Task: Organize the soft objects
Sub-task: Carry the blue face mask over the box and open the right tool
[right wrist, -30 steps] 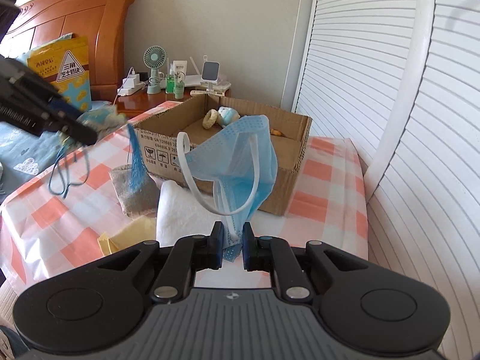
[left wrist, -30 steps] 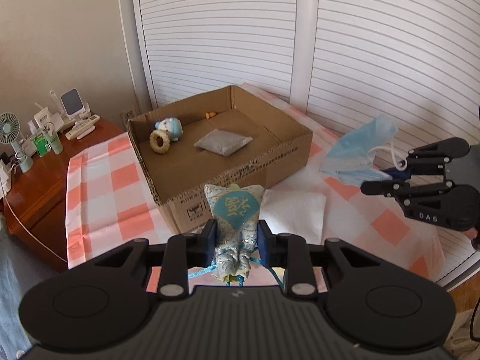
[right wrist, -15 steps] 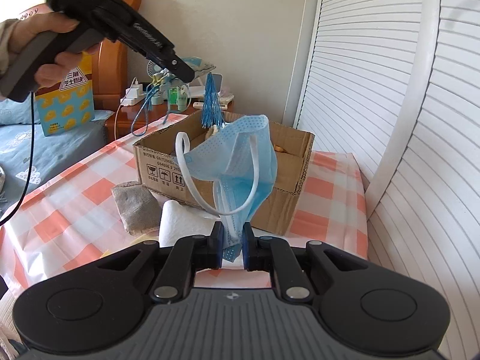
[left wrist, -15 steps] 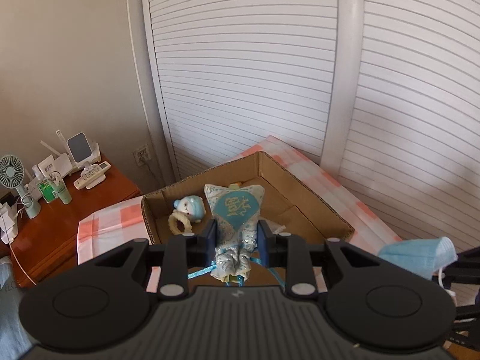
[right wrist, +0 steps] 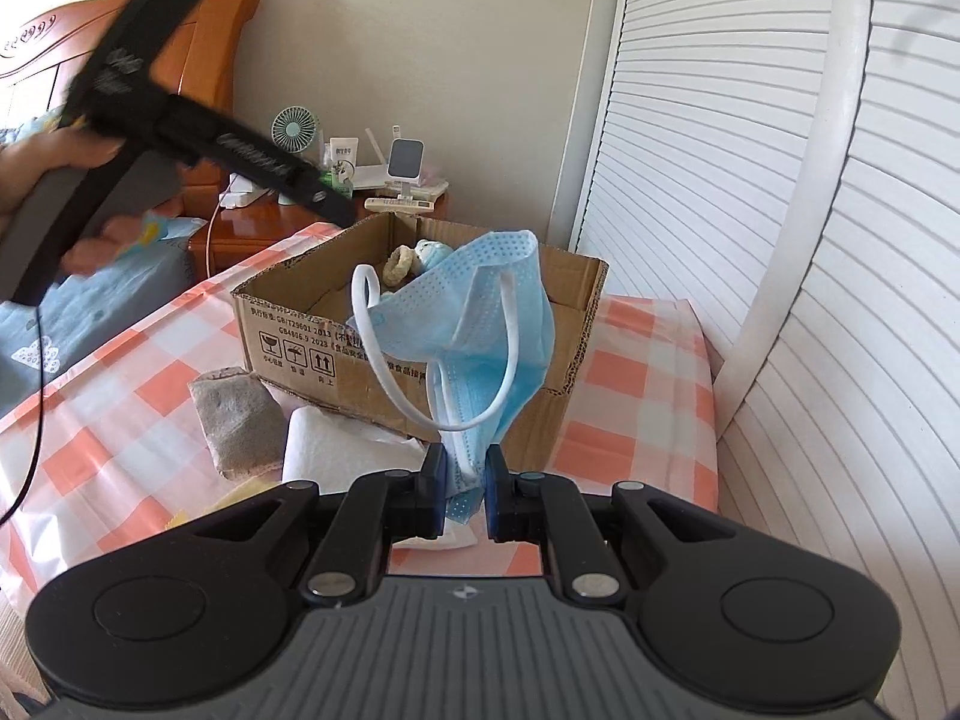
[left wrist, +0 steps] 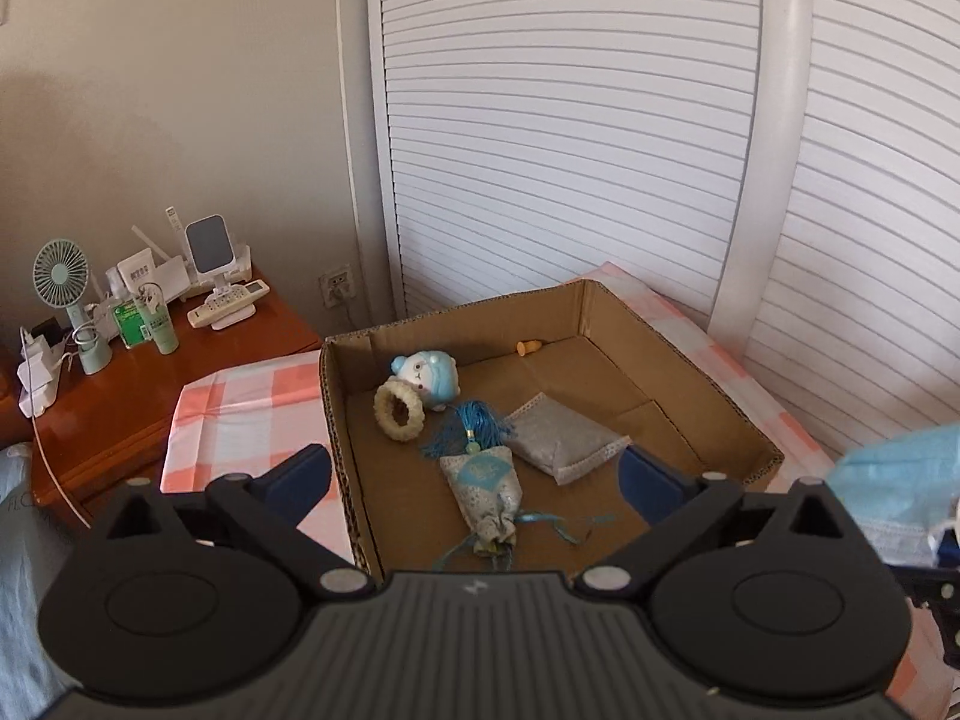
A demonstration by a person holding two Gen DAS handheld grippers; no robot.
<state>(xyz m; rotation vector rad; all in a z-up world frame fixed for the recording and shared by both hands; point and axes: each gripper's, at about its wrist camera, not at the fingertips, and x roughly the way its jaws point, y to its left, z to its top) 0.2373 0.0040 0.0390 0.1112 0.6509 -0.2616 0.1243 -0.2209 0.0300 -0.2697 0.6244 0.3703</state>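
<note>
Left jaws spread, right jaws pinching mask

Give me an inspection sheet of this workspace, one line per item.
Surface: checked tablecloth, orange and white.
Job's things: cardboard box holds sachet, grey pouch, plush toy, ring; grey pad and white cloth lie outside it.
Clutter: small orange piece in the box.
Grippers: left tongs open above the box; right tongs shut on face mask.
Cables: black lead hangs from the left tool.
Surroundings: louvred doors, nightstand with fan.
</note>
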